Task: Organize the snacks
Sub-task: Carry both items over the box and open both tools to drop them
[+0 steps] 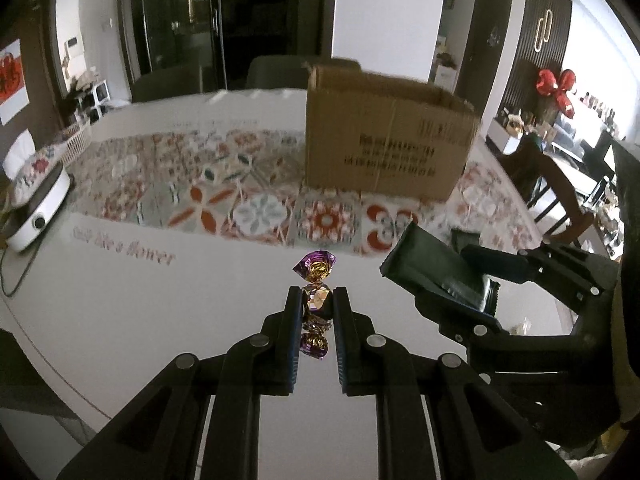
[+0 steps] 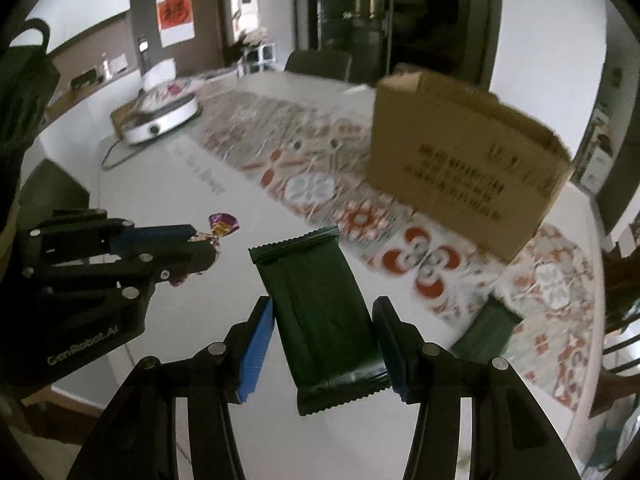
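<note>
My left gripper (image 1: pixel 317 296) is shut on a purple and gold wrapped candy (image 1: pixel 317 270), whose twisted end sticks out past the fingertips; it is held above the white table (image 1: pixel 160 320). From the right wrist view that candy (image 2: pixel 222 226) shows at the left gripper's tip (image 2: pixel 204 246). My right gripper (image 2: pixel 324 312) is shut on a dark green snack packet (image 2: pixel 316 300), lifted off the table. In the left wrist view the same packet (image 1: pixel 432 264) appears in the right gripper to the right. A brown cardboard box (image 1: pixel 384 140), open on top, stands on the patterned runner beyond both grippers.
A second dark green packet (image 2: pixel 488 332) lies on the floral runner (image 2: pixel 320 184) right of my right gripper. A white round electric cooker (image 2: pixel 160 116) with a cord sits at the table's far left. Chairs stand behind the table and at its right side.
</note>
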Motion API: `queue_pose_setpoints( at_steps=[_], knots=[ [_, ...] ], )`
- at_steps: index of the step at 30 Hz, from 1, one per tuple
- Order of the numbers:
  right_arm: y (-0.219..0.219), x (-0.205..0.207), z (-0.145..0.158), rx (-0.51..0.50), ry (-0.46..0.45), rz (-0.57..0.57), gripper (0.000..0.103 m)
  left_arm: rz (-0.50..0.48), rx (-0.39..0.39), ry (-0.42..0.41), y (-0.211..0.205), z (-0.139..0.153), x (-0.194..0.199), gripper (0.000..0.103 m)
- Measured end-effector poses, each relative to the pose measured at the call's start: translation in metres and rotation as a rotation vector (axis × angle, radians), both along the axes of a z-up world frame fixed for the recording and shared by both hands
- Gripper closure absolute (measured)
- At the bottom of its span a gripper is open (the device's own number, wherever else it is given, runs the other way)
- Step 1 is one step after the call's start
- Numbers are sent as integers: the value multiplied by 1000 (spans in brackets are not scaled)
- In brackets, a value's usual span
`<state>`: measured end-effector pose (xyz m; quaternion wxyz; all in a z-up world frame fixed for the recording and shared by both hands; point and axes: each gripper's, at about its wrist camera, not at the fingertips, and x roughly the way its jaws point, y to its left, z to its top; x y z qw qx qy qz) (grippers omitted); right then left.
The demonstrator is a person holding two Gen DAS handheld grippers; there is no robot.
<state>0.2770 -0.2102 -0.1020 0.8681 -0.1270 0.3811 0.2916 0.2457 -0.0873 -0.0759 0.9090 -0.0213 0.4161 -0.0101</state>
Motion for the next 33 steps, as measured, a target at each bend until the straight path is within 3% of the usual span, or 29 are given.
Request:
queue_pose_setpoints(
  at_steps=[20, 33],
  knots=[
    [-24, 44, 85, 67, -224, -221, 51, -104, 15, -211, -11, 79, 58, 87],
    [-46, 95, 107, 111, -247, -352, 51, -207, 5, -284, -27, 103, 130, 87]
  ],
)
